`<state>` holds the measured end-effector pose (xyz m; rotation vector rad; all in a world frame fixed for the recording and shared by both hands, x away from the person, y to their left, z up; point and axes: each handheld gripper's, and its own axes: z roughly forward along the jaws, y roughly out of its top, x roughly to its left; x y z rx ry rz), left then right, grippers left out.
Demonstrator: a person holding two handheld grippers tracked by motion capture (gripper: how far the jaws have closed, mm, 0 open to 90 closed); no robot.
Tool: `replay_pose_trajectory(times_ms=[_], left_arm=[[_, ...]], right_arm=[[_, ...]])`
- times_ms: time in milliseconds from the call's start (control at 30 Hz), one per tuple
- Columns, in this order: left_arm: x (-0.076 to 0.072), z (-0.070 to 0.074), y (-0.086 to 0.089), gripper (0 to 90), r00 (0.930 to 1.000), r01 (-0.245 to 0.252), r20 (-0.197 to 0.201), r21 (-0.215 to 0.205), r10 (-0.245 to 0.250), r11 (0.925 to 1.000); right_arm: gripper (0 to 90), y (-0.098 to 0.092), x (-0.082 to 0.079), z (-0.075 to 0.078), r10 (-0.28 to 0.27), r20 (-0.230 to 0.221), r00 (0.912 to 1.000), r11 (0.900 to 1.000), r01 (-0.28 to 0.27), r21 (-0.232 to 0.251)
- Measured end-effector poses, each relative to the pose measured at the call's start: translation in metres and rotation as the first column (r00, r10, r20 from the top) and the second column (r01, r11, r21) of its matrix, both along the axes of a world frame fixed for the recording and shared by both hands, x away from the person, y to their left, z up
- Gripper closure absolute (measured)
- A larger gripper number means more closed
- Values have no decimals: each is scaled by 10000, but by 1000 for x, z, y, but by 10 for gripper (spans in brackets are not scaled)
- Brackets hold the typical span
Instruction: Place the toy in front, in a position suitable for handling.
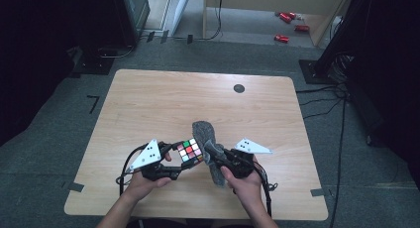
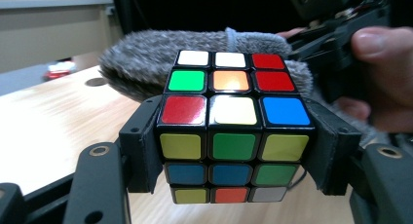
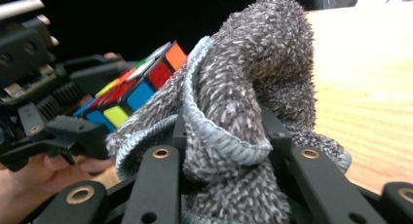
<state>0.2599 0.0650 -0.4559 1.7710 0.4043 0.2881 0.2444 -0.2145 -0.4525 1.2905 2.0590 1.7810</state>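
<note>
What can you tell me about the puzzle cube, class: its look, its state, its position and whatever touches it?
The puzzle cube is a three-by-three block with a black plastic-looking frame and glossy stickers in white, red, green, orange, blue and yellow. It is scrambled, with mixed colours on each visible face. The left gripper clamps it by two opposite sides and holds it above the wooden table. A fuzzy grey cloth, gripped by the right gripper, lies right against its far side.

Multicoloured puzzle cube (image 1: 190, 150) clamped in left hand-held gripper (image 1: 174, 158), above pale wooden desk (image 1: 148, 104). Just right of it, touching, fuzzy grey cloth (image 1: 205, 139) pinched in right hand-held gripper (image 1: 216, 152).
</note>
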Motion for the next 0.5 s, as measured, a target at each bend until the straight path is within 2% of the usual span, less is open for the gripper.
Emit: replay_pose_trajectory(times_ms=[67, 133, 233, 267, 333, 367, 433, 500], left_arm=[[0, -3, -2, 350, 9997, -234, 113, 460, 229, 9987], [-1, -6, -8, 350, 9984, -424, 407, 1065, 382, 9934], [-5, -9, -18, 350, 9978, -484, 522, 1566, 406, 9865], [-7, -9, -21, 350, 9970, -572, 608, 1802, 470, 9820], [-9, -10, -27, 349, 9946, -798, 840, 2373, 613, 9682], [-10, -10, -29, 350, 9933, -856, 976, 2593, 621, 9620], [-12, -10, -32, 350, 9930, -808, 1055, 2765, 533, 9576], [-14, -9, -35, 350, 9920, -822, 1161, 2916, 500, 9530]], right_arm=[[687, 1, -1, 3, -40, 172, 9998, 9998, 43, -177], [688, 2, -8, 13, -138, 718, 9973, 9996, 157, -247], [687, 12, -16, 23, 195, 1625, 9865, 9950, -32, -1001], [685, 17, -18, 23, 315, 1736, 9843, 9901, -69, -1404], [683, 26, -22, 19, 337, 1978, 9797, 9786, 79, -2056], [683, 29, -23, 18, 402, 2029, 9784, 9755, 56, -2199], [684, 34, -25, 17, 816, 2048, 9754, 9775, -383, -2074], [681, 42, -28, 17, 1186, 2118, 9701, 9688, -663, -2388]])
